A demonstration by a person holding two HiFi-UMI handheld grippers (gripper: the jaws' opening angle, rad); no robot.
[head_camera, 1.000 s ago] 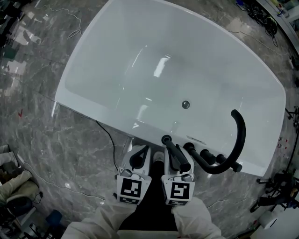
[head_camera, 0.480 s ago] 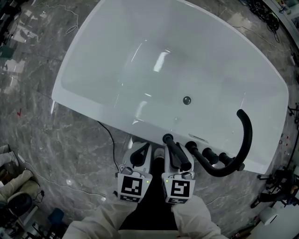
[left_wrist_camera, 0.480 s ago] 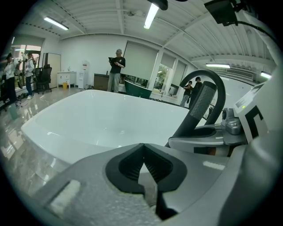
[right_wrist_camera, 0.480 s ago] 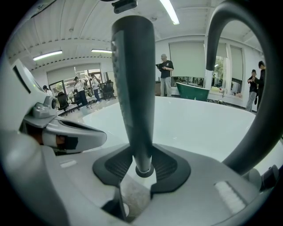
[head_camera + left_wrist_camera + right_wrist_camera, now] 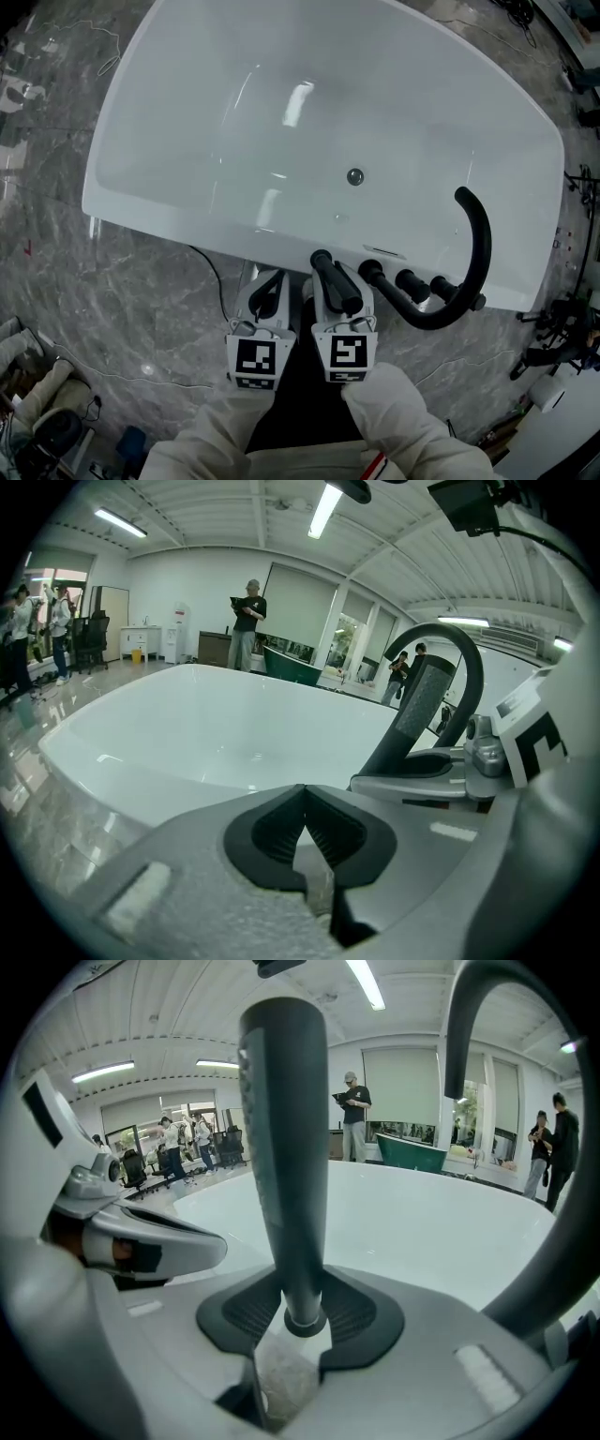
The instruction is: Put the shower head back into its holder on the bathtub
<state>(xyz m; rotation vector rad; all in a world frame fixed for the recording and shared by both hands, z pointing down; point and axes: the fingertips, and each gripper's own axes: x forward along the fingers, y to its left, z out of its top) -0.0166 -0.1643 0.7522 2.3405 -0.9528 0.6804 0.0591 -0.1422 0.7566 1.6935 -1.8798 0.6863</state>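
The white bathtub [image 5: 169,141] fills the upper frame, with its curved black spout [image 5: 480,246] at the right. At lower centre the right gripper [image 5: 302,1321] has its fingers clamped on the shower head [image 5: 330,277] by its handle, over the near rim, likely ready for seating. The left gripper [image 5: 302,832] has its fingers pressed together, empty.

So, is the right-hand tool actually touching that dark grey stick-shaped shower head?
Touching. The right gripper view shows it: the right tool has both ribbed black pads pressed against the base of the dark grey stick-shaped shower head.
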